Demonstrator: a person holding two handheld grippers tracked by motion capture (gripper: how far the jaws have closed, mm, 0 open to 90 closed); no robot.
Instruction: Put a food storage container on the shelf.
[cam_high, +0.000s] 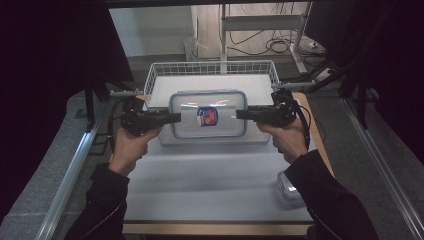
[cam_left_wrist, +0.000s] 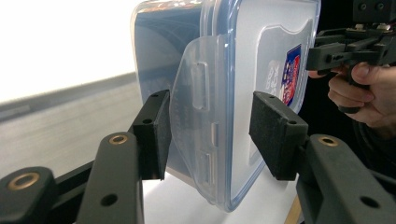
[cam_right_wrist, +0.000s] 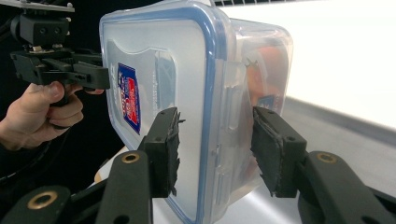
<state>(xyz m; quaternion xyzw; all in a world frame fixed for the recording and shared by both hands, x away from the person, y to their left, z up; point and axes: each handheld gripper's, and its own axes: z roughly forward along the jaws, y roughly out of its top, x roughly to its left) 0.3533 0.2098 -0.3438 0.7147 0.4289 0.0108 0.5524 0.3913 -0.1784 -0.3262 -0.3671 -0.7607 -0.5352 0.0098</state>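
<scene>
Dim room, blown-out white patches
High view dark at both sides; table (cam_high: 200, 185) evenly lit; gripper views overexposed behind, jaws sharp.

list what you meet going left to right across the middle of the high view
left tongs → clear plastic lidded container with blue seal and red-blue label → right tongs
</scene>
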